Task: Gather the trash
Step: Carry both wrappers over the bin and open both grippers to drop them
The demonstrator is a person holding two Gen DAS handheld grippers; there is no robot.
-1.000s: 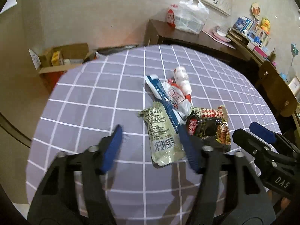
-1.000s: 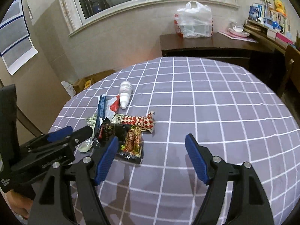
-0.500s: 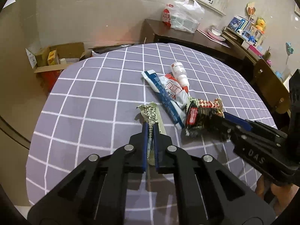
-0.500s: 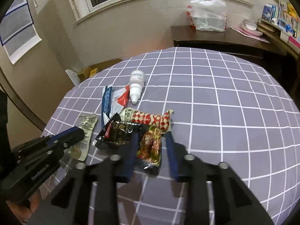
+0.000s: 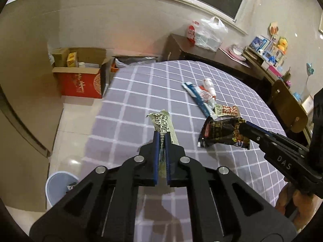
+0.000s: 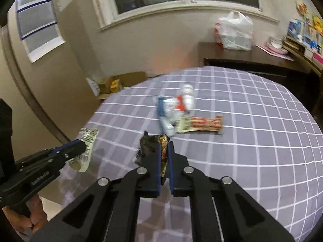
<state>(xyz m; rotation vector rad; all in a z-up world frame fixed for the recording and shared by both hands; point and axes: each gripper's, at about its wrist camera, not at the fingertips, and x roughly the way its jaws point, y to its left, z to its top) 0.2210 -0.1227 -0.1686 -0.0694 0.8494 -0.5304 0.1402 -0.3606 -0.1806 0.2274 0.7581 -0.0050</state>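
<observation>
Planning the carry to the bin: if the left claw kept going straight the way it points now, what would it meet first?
Probably the purple checked tablecloth just beyond the pale green wrapper it grips; depth is unclear.

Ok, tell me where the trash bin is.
In the left wrist view, the pale blue bin stands on the floor at lower left, beside the table edge, below the red cardboard box.

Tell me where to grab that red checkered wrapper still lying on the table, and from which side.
Grip the red checkered wrapper at its crimped right end, coming from the open tablecloth on the right. It lies flat and long, and its left end is tucked against the blue and white wrapper, so that side is crowded.
</observation>
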